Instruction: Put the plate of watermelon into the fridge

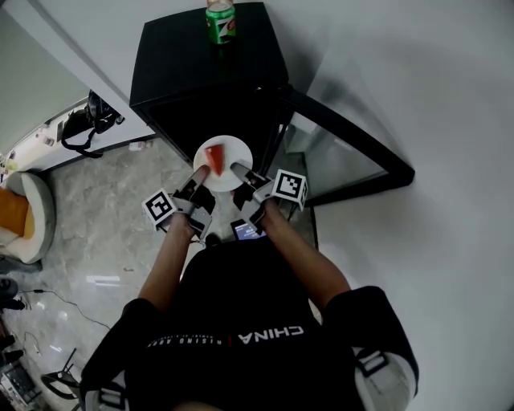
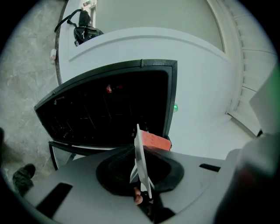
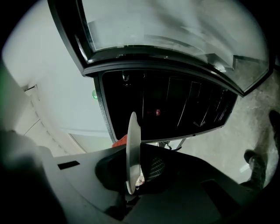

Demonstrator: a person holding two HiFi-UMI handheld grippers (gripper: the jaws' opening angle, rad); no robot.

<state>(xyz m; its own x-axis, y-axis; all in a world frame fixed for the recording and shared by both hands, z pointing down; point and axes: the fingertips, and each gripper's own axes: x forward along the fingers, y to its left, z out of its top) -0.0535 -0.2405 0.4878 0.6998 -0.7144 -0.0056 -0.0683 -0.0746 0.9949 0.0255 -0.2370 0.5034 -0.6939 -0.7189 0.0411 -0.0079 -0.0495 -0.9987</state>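
Plate (image 1: 234, 151) rim clenched by left claw (image 1: 199, 173) and right claw (image 1: 241, 171); watermelon (image 1: 214, 158) between them; open fridge (image 1: 210, 72) directly ahead.

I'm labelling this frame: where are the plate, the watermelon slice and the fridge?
plate (image 1: 235, 152): head view, bare white surface.
watermelon slice (image 1: 214, 158): head view, red flesh.
fridge (image 1: 201, 60): head view, black top panel.

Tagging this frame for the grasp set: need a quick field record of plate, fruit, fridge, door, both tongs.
fridge: black, open, dark inside
door: glass, swung open to the right
plate: white, held in front of the opening, not yet inside
watermelon: one red slice on the plate
left tongs: shut on the plate's left rim
right tongs: shut on the plate's right rim
bottle: green, on top of the fridge
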